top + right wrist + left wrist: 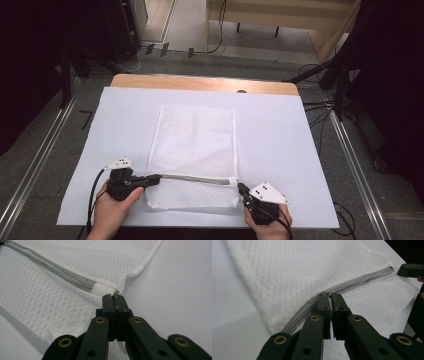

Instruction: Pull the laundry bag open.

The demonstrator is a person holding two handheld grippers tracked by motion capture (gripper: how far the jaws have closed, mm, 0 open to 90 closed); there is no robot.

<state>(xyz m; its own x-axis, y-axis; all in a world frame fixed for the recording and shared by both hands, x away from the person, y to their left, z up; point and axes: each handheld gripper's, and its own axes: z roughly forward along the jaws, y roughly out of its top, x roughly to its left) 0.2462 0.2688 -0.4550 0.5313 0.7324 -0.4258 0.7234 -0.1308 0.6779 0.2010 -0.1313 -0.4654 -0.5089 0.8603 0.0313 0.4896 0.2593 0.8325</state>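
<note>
Down at the near edge of the surface (pixel 280 150), both hands are in. The right claw (pixel 114 298) sits near the near-right corner, clenched on the white tab of the mesh bag (pixel 195 145) right at the end of the zipper (pixel 200 178), and that looks like an anchor, keeping the fabric taut. Across toward the near-left, the left claw (pixel 329 295) is clenched on the zipper pull (pixel 329 293), a small coppery bit pinched between its tips, out near the bag's left edge. With one end pinned and the pull gripped, I'd say the zipper is being run along its grey track. Beyond them the bag lies flat, stretching toward the middle of the white-covered surface.
</note>
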